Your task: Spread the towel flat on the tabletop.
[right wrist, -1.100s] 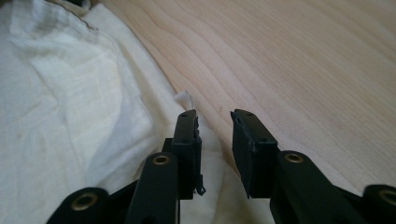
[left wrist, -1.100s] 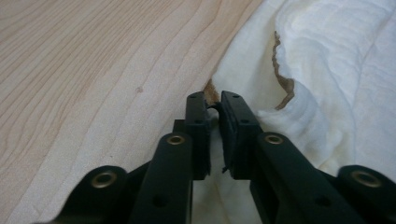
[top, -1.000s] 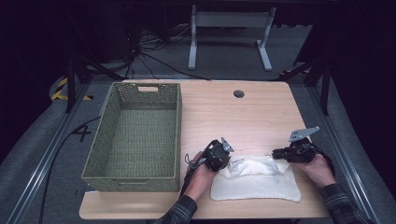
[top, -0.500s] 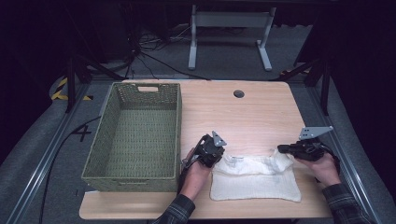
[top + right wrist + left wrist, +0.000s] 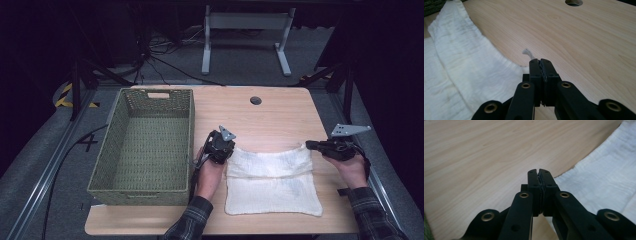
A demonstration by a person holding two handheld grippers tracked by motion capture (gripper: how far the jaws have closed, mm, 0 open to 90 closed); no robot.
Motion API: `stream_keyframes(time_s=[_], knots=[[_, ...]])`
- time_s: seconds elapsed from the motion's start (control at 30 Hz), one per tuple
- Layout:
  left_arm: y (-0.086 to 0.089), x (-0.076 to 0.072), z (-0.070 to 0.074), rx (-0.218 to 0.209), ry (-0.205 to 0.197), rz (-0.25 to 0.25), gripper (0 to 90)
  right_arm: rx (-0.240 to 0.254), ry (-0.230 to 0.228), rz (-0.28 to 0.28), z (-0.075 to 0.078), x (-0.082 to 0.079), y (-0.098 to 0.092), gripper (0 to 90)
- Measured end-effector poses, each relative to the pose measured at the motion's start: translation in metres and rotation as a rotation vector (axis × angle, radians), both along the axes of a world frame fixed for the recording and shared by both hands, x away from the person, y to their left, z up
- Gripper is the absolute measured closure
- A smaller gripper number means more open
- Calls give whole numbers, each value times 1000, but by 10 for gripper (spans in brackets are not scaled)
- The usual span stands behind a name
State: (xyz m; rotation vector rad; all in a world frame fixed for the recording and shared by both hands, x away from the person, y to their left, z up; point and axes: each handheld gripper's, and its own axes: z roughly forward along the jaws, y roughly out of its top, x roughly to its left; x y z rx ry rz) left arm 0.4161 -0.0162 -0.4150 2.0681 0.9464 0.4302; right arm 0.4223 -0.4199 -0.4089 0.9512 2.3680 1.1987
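Both grippers (left (image 5: 226, 145), right (image 5: 311, 145)) pinch the towel (image 5: 272, 187) corners, basket (image 5: 142, 145) just beside.

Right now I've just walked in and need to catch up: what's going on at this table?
A person is folding a white towel on the wooden table. Each hand works a hand-held gripper: the left hand-held gripper and the right hand-held gripper are each shut on a far corner of the towel, with that edge lifted and stretched between them, partly doubled over the rest. A green woven basket sits to the left, with nothing in it.

White crinkled cloth towel (image 5: 272, 182), smooth matt wood table (image 5: 280, 115), woven basket (image 5: 145, 145)
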Motion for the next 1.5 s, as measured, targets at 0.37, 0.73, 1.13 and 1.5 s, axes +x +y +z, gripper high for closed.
stream_keyframes(time_s=[0.37,0.73,1.13,1.5], knots=[[-2,49,-7,-27,-3,84,884,15,-27,-44,1,29,4,886],[-1,82,-10,-27,15,144,879,32,-10,-114,-5,61,-2,870],[2,80,-24,9,73,176,681,31,33,-126,-12,50,-5,674],[0,89,-40,11,113,194,631,8,77,-143,-27,70,3,643]])
